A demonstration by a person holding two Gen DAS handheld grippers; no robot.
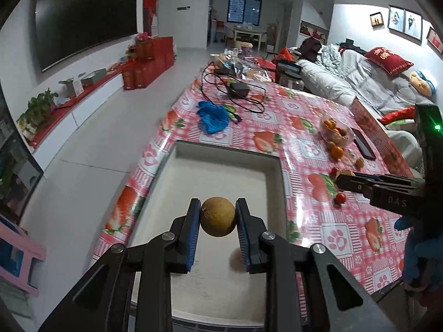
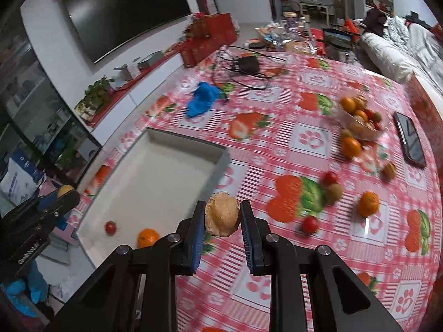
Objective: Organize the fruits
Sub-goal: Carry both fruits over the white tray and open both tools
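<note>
A round tan fruit (image 1: 218, 216) is clamped between the blue pads of the left gripper (image 1: 218, 221) and is held above the white tray (image 1: 177, 149), over its near half. Over on the other side, a pale, wrinkled brownish fruit (image 2: 222, 214) is pinched tight by the right gripper (image 2: 222, 218), held above the strawberry-print tablecloth (image 2: 304, 144) just beside the tray's right wall. Inside the tray, near its front edge, a small red tomato (image 2: 110, 227) and an orange (image 2: 147, 237) are seen lying apart. Beyond the tray to the right, a clear bowl (image 2: 362, 134) heaped with oranges is spotted, with loose oranges, kiwis and tomatoes scattered between it and the tray. A dark phone (image 2: 410, 141) is laid further right, and a blue glove (image 2: 202, 98) behind the tray.
</note>
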